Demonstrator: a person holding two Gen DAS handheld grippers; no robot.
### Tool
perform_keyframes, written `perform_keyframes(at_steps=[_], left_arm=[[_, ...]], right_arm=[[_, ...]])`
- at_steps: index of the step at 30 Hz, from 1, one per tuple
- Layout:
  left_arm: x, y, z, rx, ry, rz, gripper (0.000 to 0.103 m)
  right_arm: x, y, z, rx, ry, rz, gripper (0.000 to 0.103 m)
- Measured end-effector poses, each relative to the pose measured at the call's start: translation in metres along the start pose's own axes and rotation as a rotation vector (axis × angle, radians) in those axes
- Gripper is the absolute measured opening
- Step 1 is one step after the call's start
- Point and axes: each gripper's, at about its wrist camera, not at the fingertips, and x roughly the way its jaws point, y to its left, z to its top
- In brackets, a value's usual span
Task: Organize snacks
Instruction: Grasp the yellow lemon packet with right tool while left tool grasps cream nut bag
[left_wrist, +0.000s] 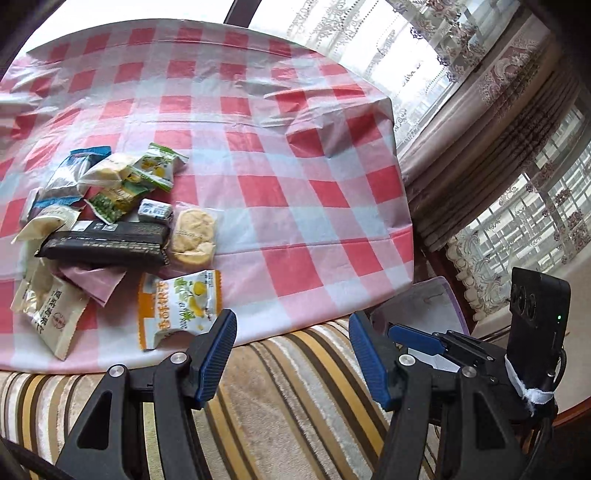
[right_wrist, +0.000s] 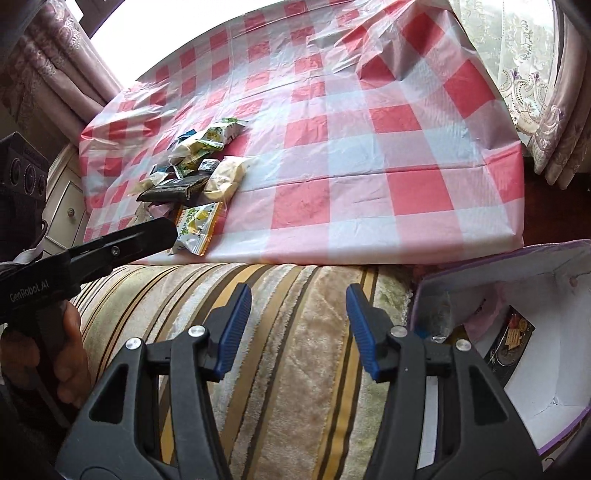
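A pile of snack packets (left_wrist: 110, 221) lies on the red and white checked tablecloth (left_wrist: 277, 147), at its near left. It holds a black bar packet (left_wrist: 103, 242), a round biscuit pack (left_wrist: 194, 236) and an orange-edged packet (left_wrist: 179, 310) nearest the edge. My left gripper (left_wrist: 291, 354) is open and empty, just short of the cloth's near edge. My right gripper (right_wrist: 299, 325) is open and empty over the striped cushion (right_wrist: 258, 350). The pile (right_wrist: 195, 177) shows at the left in the right wrist view. A purple-rimmed white box (right_wrist: 535, 350) at the right holds a dark packet (right_wrist: 511, 339).
The striped cushion (left_wrist: 295, 406) runs along the cloth's near edge. The box (left_wrist: 417, 306) sits beside the cloth's right corner. The right gripper's body (left_wrist: 480, 354) is at the right. The left gripper's finger (right_wrist: 122, 243) crosses the left side. Curtains (left_wrist: 498, 129) and windows stand behind.
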Motion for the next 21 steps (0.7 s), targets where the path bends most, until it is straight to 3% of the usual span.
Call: perform_keyframes(at_steps=[8,21], left_arm=[[-0.034,0.071,-0.013,-0.195,-0.042,0.098,0.064],[-0.046,0.156,-0.027,-0.434,-0.022,0.16,0.064]], right_arm=[[0.013,0.032,0.01,-0.063,0.031,0.012,0.06],[0.05,0.093,0.03,-0.167,0.094,0.043,0.065]])
